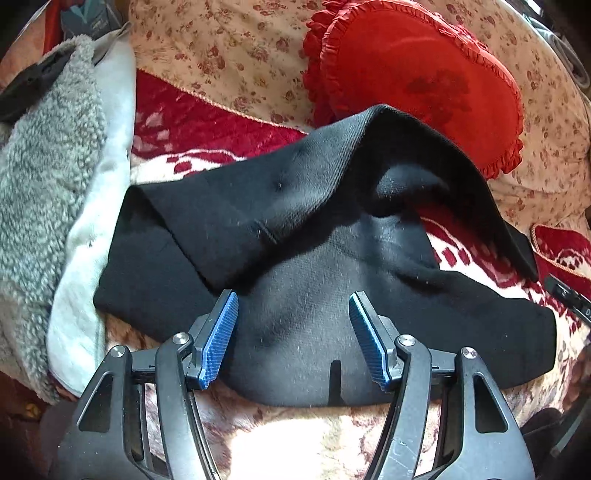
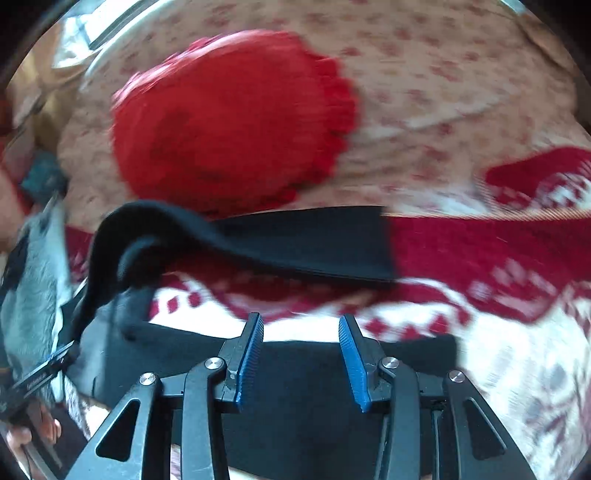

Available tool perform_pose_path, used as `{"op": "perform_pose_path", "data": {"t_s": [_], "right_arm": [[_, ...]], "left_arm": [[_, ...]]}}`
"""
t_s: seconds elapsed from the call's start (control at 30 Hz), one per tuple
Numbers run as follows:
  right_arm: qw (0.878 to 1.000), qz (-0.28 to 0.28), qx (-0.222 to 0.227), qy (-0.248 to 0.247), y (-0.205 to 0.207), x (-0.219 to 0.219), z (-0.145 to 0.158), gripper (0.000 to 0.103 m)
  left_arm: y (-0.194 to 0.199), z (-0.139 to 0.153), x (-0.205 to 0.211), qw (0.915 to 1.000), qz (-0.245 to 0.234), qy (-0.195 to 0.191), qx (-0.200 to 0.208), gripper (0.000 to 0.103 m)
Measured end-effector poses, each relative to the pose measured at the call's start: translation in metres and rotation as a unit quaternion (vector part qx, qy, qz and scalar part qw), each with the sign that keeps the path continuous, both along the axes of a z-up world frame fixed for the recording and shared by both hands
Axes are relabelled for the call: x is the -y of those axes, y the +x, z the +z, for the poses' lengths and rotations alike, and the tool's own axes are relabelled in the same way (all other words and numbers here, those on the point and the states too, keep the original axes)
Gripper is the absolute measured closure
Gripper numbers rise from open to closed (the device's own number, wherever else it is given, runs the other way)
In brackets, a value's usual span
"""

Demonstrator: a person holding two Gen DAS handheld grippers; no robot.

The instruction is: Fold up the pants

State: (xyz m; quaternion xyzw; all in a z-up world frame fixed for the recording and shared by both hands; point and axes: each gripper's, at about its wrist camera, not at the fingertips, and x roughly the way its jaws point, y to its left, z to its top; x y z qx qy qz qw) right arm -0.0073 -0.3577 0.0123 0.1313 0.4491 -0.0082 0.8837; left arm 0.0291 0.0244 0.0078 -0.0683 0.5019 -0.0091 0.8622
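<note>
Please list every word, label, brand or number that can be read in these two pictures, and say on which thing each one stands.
None can be read.
Small white print on the black handheld device at the left edge, right wrist view: too blurred.
Faint print on the dark packet at top left, left wrist view: too small.

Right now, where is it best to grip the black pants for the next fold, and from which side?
Probably the raised fold of the black pants, near the red cushion. It arches off the blanket, so a finger can likely slip under. Approach from above with the open left gripper.
</note>
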Motion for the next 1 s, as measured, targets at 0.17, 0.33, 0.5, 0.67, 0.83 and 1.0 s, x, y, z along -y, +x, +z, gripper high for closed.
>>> {"op": "perform_pose_path", "data": {"t_s": [0.17, 0.33, 0.5, 0.67, 0.83, 1.0], "right_arm": [[0.998, 0.051, 0.021, -0.015, 0.03, -0.041, 0.007, 0.062], [0.994, 0.095, 0.033, -0.041, 0.067, -0.077, 0.015, 0.061], [0.99, 0.129, 0.036, -0.049, 0.103, -0.101, 0.017, 0.06], [0.987, 0.142, 0.031, -0.066, 0.131, -0.11, 0.014, 0.059], [0.985, 0.161, 0.018, -0.06, 0.157, -0.111, 0.007, 0.059], [0.983, 0.18, 0.014, -0.03, 0.17, -0.113, -0.006, 0.075]], "left_arm": [[0.013, 0.009, -0.002, 0.9998, -0.001, 0.012, 0.013, 0.04], [0.031, 0.012, -0.004, 0.9998, -0.002, 0.012, 0.014, 0.04], [0.046, 0.015, -0.002, 0.9996, -0.014, 0.012, 0.023, 0.04], [0.063, 0.006, 0.008, 0.9988, -0.039, 0.03, 0.006, 0.04], [0.077, -0.002, 0.02, 0.9964, -0.065, 0.055, -0.002, 0.04], [0.099, -0.023, 0.019, 0.9962, -0.071, 0.038, -0.032, 0.048]]}}
